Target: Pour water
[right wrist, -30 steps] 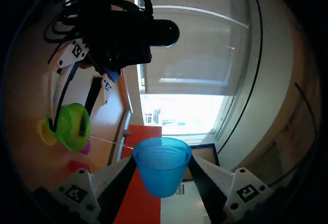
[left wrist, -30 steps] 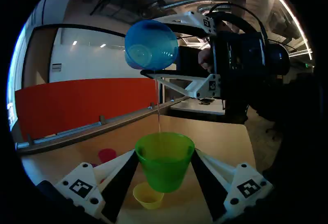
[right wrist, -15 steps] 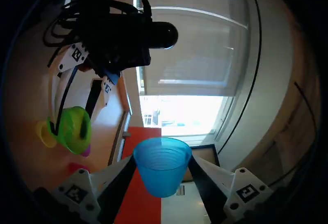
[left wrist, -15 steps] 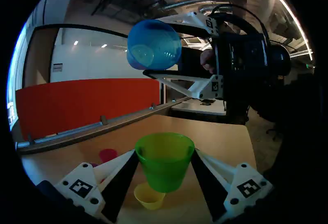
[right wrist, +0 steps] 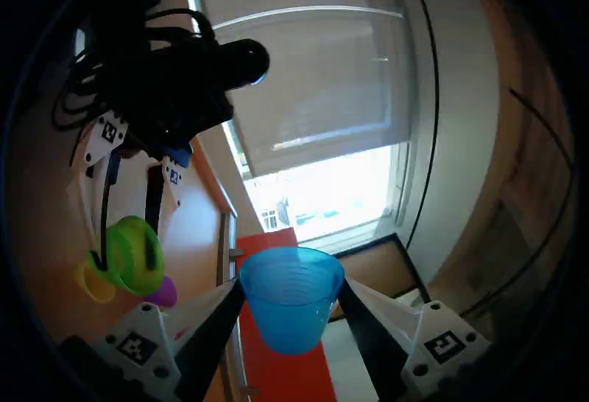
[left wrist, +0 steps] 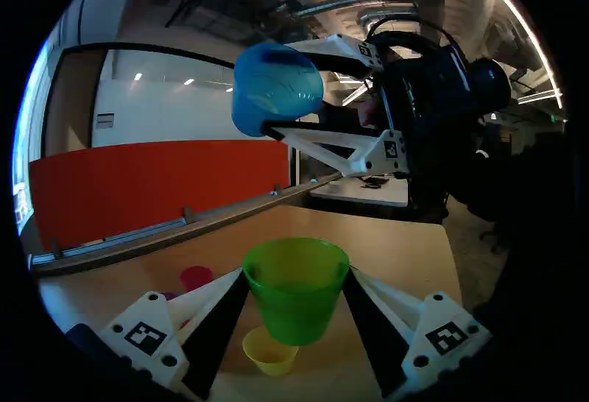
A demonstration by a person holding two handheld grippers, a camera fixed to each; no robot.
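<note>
The left tool [left wrist: 296, 278] has its two fingers closed against the sides of the green cup [left wrist: 296, 295], which it holds clear above the worktop [left wrist: 401, 251]. The cup stands upright, long axis vertical, mouth up. Below its base a yellow cup [left wrist: 270, 350] sits on the worktop, and a pink cup [left wrist: 196, 277] stands just left of the left finger.

Behind the green cup the worktop lies bare up to its far edge, where a metal rail [left wrist: 154, 229] runs along the foot of an orange partition [left wrist: 147, 181]. On the right the worktop ends in a straight edge with floor beyond it.

The right tool [right wrist: 291, 290] has both fingers pressed on the blue cup [right wrist: 291, 310]. In the left gripper view this cup hangs high above the green one and well apart from it, with open air between. The fingers there sit one above the other, and the cup's long axis is tipped far off upright. In the right gripper view its mouth faces the top of the picture, while the window [right wrist: 324, 196] and the worktop lean steeply.
</note>
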